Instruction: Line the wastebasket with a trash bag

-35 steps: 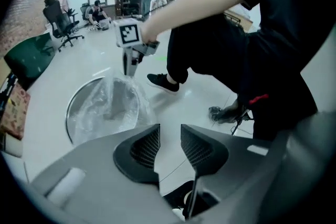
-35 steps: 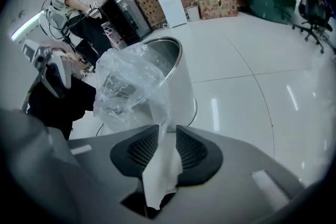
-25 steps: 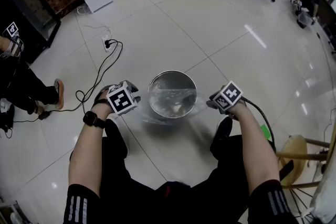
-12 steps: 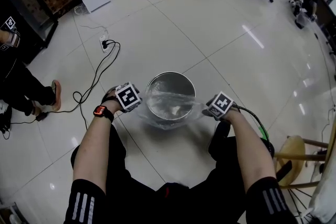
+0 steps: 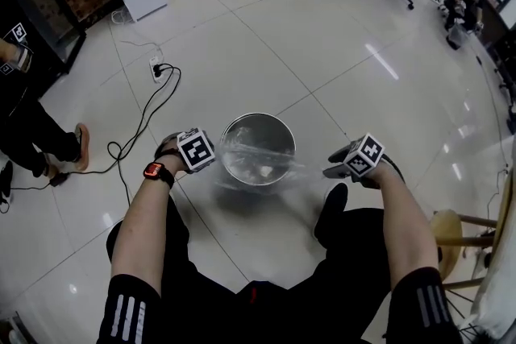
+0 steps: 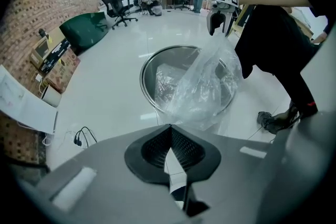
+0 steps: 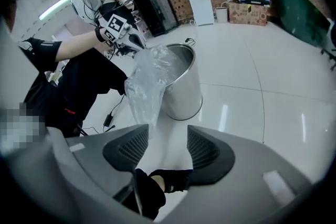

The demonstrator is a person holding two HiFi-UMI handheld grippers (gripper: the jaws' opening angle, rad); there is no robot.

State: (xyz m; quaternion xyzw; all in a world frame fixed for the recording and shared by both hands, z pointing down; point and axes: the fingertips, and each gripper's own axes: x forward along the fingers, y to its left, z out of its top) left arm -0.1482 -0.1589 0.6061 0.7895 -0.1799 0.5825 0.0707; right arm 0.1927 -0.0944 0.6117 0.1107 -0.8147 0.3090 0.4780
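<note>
The left gripper point(image 6: 169, 126), its jaws just closed together, pinches the edge of the clear trash bag point(image 6: 202, 86), which lies over the metal wastebasket point(image 6: 149, 63). The right gripper point(image 7: 167, 132), its jaws just opened wide, is empty, beside the wastebasket.

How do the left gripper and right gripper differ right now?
Left gripper jaws have just closed shut, trash bag film at their tips; right gripper jaws have just opened wide, gripping nothing. Left gripper sits at the wastebasket rim; right gripper stands clear of it. Both carry a marker cube.
</note>
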